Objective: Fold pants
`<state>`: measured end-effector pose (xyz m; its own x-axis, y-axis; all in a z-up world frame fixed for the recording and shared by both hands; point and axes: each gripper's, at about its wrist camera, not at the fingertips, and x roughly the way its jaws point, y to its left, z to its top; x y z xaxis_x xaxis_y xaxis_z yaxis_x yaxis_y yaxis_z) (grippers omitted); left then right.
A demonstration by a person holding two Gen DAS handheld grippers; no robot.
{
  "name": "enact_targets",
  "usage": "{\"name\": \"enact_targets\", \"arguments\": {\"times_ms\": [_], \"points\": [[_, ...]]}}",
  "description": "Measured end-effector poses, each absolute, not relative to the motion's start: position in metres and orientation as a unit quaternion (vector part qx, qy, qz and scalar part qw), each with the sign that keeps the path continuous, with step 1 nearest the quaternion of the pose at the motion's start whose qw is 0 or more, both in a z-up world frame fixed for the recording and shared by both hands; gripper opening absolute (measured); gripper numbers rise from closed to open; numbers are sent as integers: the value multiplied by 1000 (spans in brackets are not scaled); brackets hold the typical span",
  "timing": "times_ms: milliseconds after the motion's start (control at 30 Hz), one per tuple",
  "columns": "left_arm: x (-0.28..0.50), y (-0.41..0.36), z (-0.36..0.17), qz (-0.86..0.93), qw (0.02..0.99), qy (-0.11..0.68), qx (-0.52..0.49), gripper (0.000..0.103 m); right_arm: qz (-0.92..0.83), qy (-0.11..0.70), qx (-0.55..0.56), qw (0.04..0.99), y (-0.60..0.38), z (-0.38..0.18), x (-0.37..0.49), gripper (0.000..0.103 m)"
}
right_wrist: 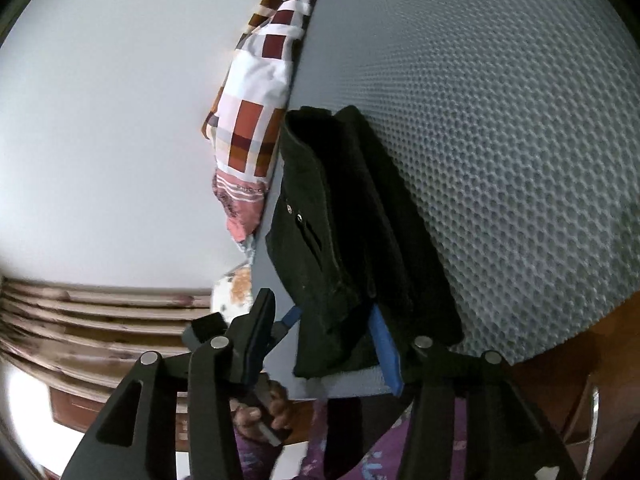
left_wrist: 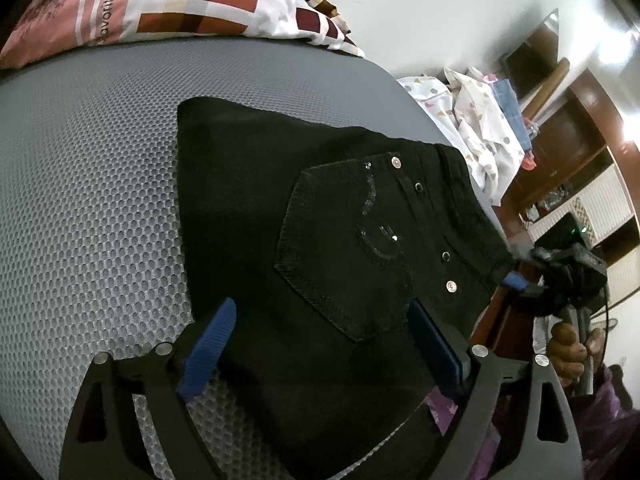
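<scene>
Folded black pants (left_wrist: 320, 216) lie on a grey mesh mat (left_wrist: 100, 200), back pocket and rivets facing up. My left gripper (left_wrist: 323, 304) stands wide open astride their near end, one blue pad at each side edge, neither pressing. In the right wrist view the same pants (right_wrist: 360, 220) run away from the camera. My right gripper (right_wrist: 320, 304) straddles their near waistband corner. Its right pad lies against the cloth and its left pad stands clear of it, with bare mat (right_wrist: 500, 140) showing in the gap. The left wrist view shows the right gripper (left_wrist: 516, 280) at that corner.
A checked pillow (left_wrist: 180, 4) lies at the mat's far edge by the white wall. A heap of white patterned clothes (left_wrist: 472, 128) sits beyond the mat's right edge, before wooden furniture (left_wrist: 568, 140). A person's hand (left_wrist: 568, 348) holds the right gripper's handle.
</scene>
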<state>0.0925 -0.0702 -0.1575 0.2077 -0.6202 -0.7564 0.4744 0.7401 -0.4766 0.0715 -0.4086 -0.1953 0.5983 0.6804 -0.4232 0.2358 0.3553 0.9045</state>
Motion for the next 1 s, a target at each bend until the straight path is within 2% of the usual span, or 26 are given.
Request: {"name": "enact_targets", "arguments": {"times_ms": [33,267,467,700,833,900,933,1000], "points": [[92,-71,-157,-354,774,520,-67,88,152,425,524,722,-404,-191,72,15],[95,-69,-156,-352,769,529,-75,88,171,403,496,750,-392,-161,52,13],[90,-69,-159,-355,774,521,-62,88,140,427,563,694,-417,-223,42,11],[87,-77,-160,-355,778,516,-51,92,153,425,571,685,-419,-224,45,11],[85,-82,-160,-356,783,510,-36,93,158,426,581,675,-424,-226,40,15],[84,-83,-160,-355,784,509,-30,93,151,431,552,698,-426,-212,40,19],[84,-83,-161,-354,784,509,-29,93,143,430,528,718,-427,-202,40,22],[85,-82,-161,-354,784,509,-33,93,118,428,482,755,-432,-184,41,35]]}}
